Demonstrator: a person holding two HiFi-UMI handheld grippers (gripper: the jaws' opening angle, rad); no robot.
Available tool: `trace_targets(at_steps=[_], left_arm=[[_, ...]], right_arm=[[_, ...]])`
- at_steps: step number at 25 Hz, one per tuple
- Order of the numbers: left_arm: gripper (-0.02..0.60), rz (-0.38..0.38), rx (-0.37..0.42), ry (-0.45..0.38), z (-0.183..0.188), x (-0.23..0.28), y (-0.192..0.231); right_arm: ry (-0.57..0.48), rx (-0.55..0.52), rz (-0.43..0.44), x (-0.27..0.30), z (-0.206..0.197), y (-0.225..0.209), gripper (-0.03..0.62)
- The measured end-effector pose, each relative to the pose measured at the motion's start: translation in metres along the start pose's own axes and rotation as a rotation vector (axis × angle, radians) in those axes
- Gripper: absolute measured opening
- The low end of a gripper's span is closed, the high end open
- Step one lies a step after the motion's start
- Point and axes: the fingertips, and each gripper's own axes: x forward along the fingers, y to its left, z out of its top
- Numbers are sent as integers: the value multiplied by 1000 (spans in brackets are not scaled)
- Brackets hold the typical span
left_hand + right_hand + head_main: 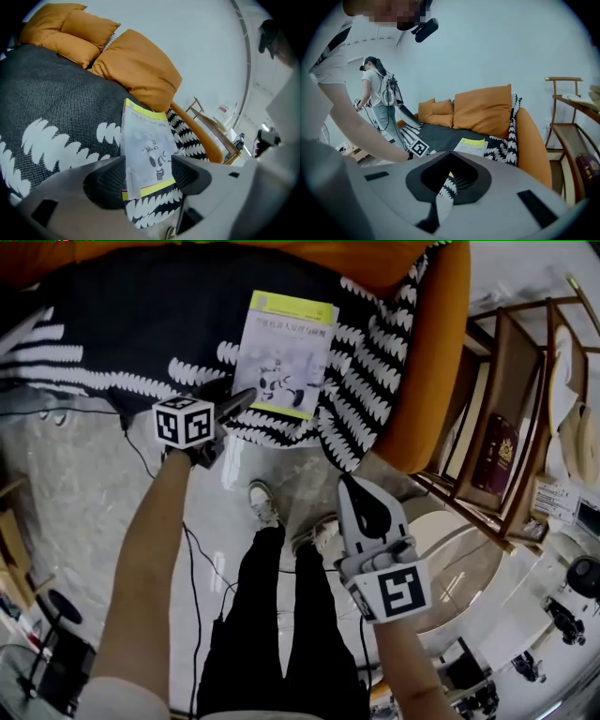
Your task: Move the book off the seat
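Book: the book point(284, 352) lies flat on the seat, on the blanket, near the front edge; it is pale with a yellow-green strip at the top and a small drawing in the middle
Blanket: a black blanket point(122, 324) with white leaf shapes covers the seat and hangs over the front
Sofa: the orange sofa point(441, 362) has a fat arm on the right side of the book, and orange cushions point(136, 70) sit at the back
Left gripper: the left gripper point(234, 401) is at the near left corner of the book; its jaws are wide apart, one on each side of the book's near end, and I cannot tell if they touch it
Right gripper: the right gripper point(361, 498) is held low in front of the sofa, well apart from the book; its jaws are closed together with nothing in them
Legs: the person's black trousers and pale shoes point(262, 502) show between the two arms
Rack: a wooden rack point(511, 399) stands just beside the sofa arm
Other person: someone with a backpack point(379, 101) stands far off at the left end of the sofa
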Motion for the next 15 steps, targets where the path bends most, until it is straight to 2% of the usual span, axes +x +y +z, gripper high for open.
trace_targets(at_steps=[8, 10, 13, 15], left_arm=[[299, -46, -123, -16, -3, 5, 14], [299, -90, -153, -24, 0, -1, 10], [299, -183, -263, -69, 0, -12, -1], [296, -213, -325, -62, -7, -9, -4]], right_arm=[[16, -8, 30, 15, -12, 11, 20], [16, -7, 21, 15, -10, 8, 20], [21, -9, 12, 13, -11, 1, 20], [24, -15, 13, 13, -12, -2, 20]])
